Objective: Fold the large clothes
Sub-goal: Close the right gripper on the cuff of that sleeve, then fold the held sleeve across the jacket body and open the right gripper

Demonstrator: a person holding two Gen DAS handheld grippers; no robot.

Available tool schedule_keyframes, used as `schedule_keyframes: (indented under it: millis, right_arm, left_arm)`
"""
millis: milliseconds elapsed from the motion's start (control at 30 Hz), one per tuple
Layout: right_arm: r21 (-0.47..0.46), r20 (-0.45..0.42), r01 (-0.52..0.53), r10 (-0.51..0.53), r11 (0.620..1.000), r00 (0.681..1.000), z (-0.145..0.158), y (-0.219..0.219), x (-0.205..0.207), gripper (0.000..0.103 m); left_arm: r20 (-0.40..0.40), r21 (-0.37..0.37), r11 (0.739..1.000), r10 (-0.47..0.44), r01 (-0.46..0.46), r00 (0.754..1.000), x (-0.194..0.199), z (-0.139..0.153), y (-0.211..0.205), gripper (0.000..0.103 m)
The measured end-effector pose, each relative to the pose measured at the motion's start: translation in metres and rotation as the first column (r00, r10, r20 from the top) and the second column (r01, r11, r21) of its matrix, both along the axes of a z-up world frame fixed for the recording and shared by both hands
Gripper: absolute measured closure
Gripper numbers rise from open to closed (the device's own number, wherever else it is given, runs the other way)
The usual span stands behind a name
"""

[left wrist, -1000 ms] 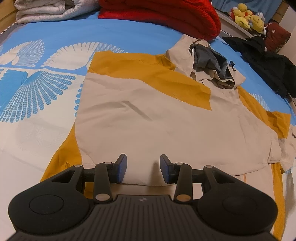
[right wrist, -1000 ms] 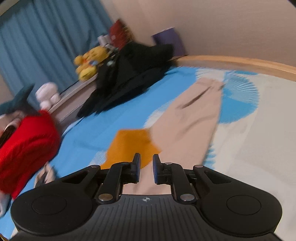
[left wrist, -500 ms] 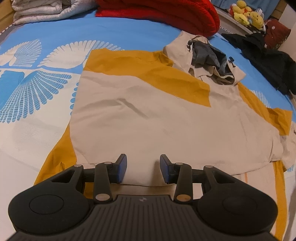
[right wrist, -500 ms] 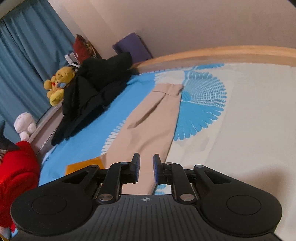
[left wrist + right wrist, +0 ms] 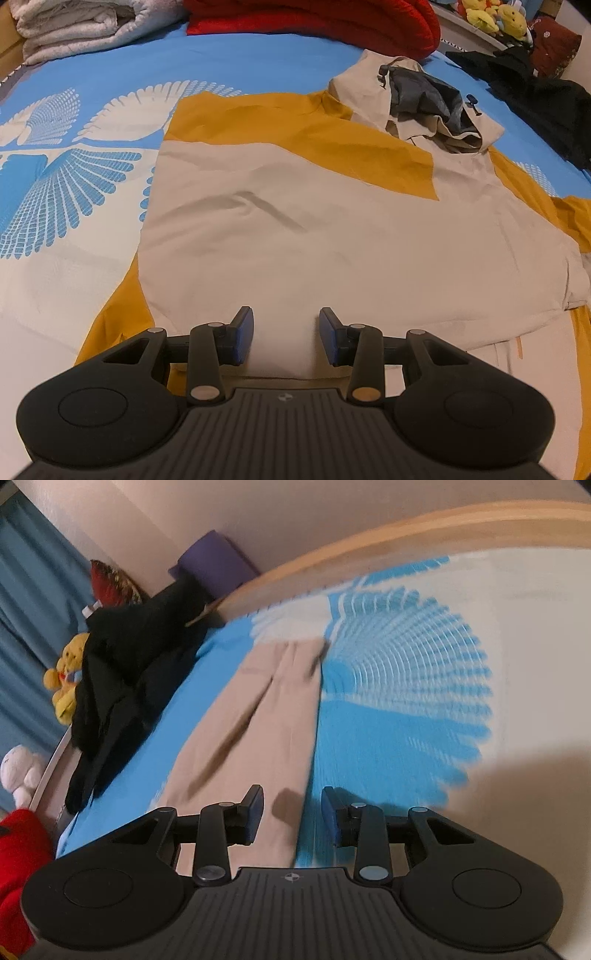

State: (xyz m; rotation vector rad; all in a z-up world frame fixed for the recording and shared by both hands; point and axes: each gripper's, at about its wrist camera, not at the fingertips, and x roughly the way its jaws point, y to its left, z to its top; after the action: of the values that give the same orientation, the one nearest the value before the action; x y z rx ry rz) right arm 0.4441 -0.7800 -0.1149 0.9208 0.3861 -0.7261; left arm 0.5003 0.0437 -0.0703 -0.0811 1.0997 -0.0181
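no readable text, labels, brands, numbers or signs in either view

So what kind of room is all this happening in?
Most likely a bedroom. The jacket lies spread on a bed with a blue and white patterned sheet and a wooden frame. Folded bedding sits at the far end, with stuffed toys and blue curtains nearby.

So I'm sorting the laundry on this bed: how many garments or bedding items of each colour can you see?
Beige and mustard: 1, the jacket
Black: 1, the dark garment
Red: 1, the red quilt
White-grey: 1, the folded blanket
Total: 4
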Motion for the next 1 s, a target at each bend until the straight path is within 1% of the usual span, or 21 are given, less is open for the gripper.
schedule_keyframes:
  millis: [100,167,200,233,267,300,400,467,533,600,667,733,800,833,867,900,933,967,1000]
  right_arm:
    - [-0.026,-0.011,0.015,-0.015,1.0,1.0,0.0,-0.015,0.015,0.067]
    - [-0.049,-0.034,0.017,-0.019,0.999,0.999,0.001,-0.02,0.026,0.067]
    - [-0.057,-0.049,0.014,-0.017,0.998,0.999,0.002,-0.023,0.032,0.069]
    - [-0.066,-0.066,0.011,-0.016,0.998,0.998,0.005,-0.024,0.038,0.085]
    - [-0.071,-0.075,0.009,-0.015,0.997,0.997,0.007,-0.025,0.042,0.094]
    - [-0.077,-0.078,0.011,-0.017,0.997,0.997,0.011,-0.025,0.044,0.096]
    - [-0.147,-0.071,0.029,-0.04,0.989,0.997,0.031,-0.012,0.048,0.099]
    - [-0.191,-0.056,0.034,-0.045,0.981,0.997,0.051,0.003,0.049,0.1]
    - [-0.229,-0.024,0.026,-0.033,0.973,0.999,0.073,0.021,0.047,0.101]
    - [-0.318,-0.042,-0.019,0.006,0.948,0.999,0.101,0.049,0.05,0.101]
    - [-0.425,-0.064,-0.089,0.068,0.901,0.996,0.133,0.087,0.053,0.101]
    - [-0.516,-0.079,-0.17,0.151,0.84,0.985,0.163,0.134,0.056,0.101]
    - [-0.605,-0.098,-0.262,0.256,0.752,0.962,0.19,0.196,0.058,0.101]
    - [-0.648,-0.109,-0.308,0.316,0.697,0.943,0.201,0.23,0.056,0.101]
    - [-0.683,-0.128,-0.366,0.39,0.632,0.912,0.208,0.269,0.055,0.101]
    - [-0.707,-0.152,-0.424,0.463,0.566,0.873,0.212,0.307,0.053,0.101]
    - [-0.722,-0.17,-0.475,0.536,0.503,0.827,0.213,0.345,0.049,0.101]
    - [-0.726,-0.178,-0.524,0.614,0.446,0.769,0.213,0.384,0.043,0.1]
    - [-0.71,-0.184,-0.58,0.689,0.4,0.701,0.211,0.419,0.037,0.1]
  left_arm:
    - [0.004,0.008,1.0,0.0,0.0,1.0,0.001,-0.001,-0.001,0.06]
    - [0.003,0.012,1.0,-0.002,0.002,1.0,0.001,-0.001,-0.001,0.06]
    - [0.002,0.014,1.0,-0.003,0.003,1.0,0.002,-0.002,-0.002,0.06]
    - [0.002,0.014,1.0,-0.003,0.003,1.0,0.002,-0.001,-0.002,0.06]
    - [0.003,0.011,1.0,-0.002,0.002,1.0,0.001,-0.001,-0.002,0.06]
    - [0.004,0.005,1.0,-0.001,0.001,1.0,0.001,0.001,-0.001,0.06]
    - [0.015,-0.02,1.0,0.009,-0.009,1.0,0.001,0.008,0.002,0.06]
    - [0.025,-0.039,0.999,0.02,-0.019,0.999,0.0,0.015,0.005,0.06]
    - [0.036,-0.062,0.998,0.034,-0.031,0.999,-0.001,0.023,0.011,0.06]
    - [0.048,-0.085,0.995,0.048,-0.044,0.998,-0.003,0.031,0.019,0.06]
    - [0.06,-0.106,0.992,0.069,-0.063,0.996,-0.005,0.04,0.03,0.06]
    - [0.071,-0.128,0.987,0.101,-0.091,0.992,-0.006,0.048,0.043,0.06]
    - [0.076,-0.153,0.98,0.139,-0.126,0.987,-0.008,0.056,0.057,0.06]
    - [0.079,-0.17,0.975,0.16,-0.145,0.984,-0.008,0.06,0.067,0.06]
    - [0.083,-0.182,0.97,0.177,-0.16,0.981,-0.009,0.063,0.074,0.06]
    - [0.087,-0.195,0.964,0.199,-0.179,0.976,-0.009,0.067,0.084,0.06]
    - [0.089,-0.205,0.959,0.218,-0.196,0.972,-0.009,0.07,0.093,0.06]
    - [0.09,-0.214,0.953,0.238,-0.215,0.967,-0.009,0.072,0.101,0.06]
    - [0.09,-0.224,0.946,0.26,-0.235,0.961,-0.009,0.075,0.11,0.06]
